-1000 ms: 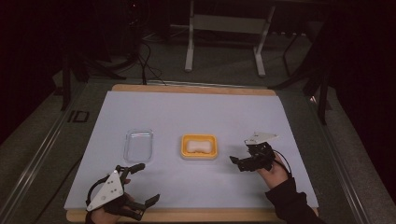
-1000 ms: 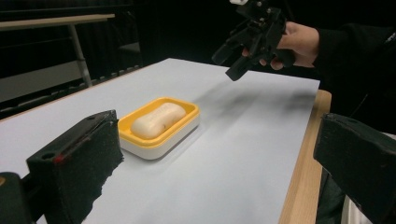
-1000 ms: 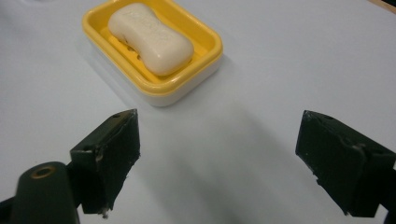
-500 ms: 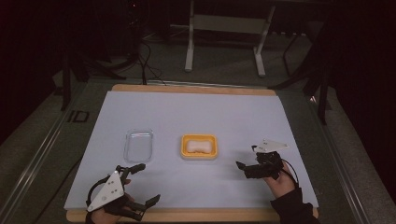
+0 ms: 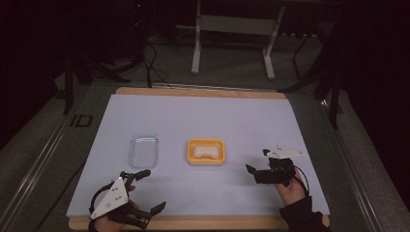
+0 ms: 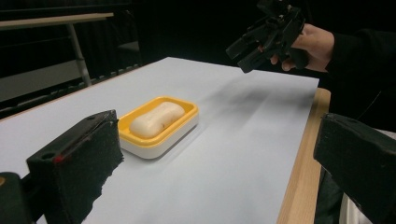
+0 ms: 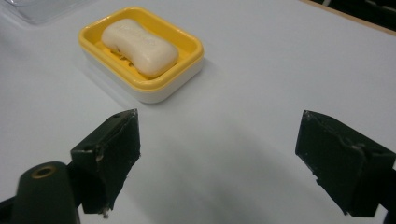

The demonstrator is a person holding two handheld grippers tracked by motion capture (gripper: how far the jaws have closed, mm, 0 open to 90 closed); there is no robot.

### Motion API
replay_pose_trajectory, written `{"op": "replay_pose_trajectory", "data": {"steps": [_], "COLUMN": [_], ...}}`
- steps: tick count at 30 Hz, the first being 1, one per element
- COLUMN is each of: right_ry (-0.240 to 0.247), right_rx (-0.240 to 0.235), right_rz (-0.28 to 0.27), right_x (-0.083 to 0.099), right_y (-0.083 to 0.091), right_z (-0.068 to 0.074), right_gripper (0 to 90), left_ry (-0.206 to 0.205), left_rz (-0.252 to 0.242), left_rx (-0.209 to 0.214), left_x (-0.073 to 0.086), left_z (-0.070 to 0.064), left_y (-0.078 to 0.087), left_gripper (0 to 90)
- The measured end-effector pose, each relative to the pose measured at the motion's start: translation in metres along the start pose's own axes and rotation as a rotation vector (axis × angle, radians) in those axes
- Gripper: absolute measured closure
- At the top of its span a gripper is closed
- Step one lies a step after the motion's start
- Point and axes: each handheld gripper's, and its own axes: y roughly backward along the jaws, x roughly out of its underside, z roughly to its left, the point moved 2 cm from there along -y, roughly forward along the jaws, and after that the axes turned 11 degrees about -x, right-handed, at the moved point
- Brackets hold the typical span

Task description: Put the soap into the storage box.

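A yellow soap dish (image 5: 206, 141) holding a white bar of soap (image 5: 205, 152) sits near the middle of the white table sheet. A clear plastic lid (image 5: 143, 150) lies flat to its left. My left gripper (image 5: 153, 189) is open at the near left corner and holds nothing. It points across at the dish (image 6: 187, 109), and the soap (image 6: 156, 119) lies well ahead of its jaws (image 6: 219, 140). My right gripper (image 5: 256, 160) is open and empty, held above the sheet to the right of the dish. Its jaws (image 7: 224, 144) face the soap (image 7: 140, 41) with a gap of bare sheet between.
The white sheet (image 5: 203, 116) covers a wooden table whose edge (image 5: 203, 223) shows along the near side. A metal stand (image 5: 232, 43) and cables stand on the dark floor beyond the far edge. The right hand and gripper (image 6: 268, 32) hover at the top of the left gripper view.
My right gripper has drawn back a little to the right and toward the near edge, away from the soap dish. The left gripper, dish and lid have stayed put.
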Motion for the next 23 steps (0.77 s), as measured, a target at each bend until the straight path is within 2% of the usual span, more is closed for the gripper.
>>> {"op": "replay_pose_trajectory", "data": {"steps": [12, 23], "right_ry": [0.01, 0.006], "right_rx": [-0.015, -0.016], "right_rz": [0.032, 0.033], "right_x": [0.0034, 0.0045], "right_y": [-0.0061, -0.0069], "right_z": [-0.0002, -0.0014], "right_gripper": [13.9, 13.9], "left_ry": [-0.006, -0.005], "left_rz": [0.007, 0.011], "left_rx": [-0.001, -0.001], "left_x": [0.0004, 0.0008], "left_z": [0.0004, 0.0003], "left_y": [-0.0003, -0.0005], "left_gripper": [1.1, 1.1]}}
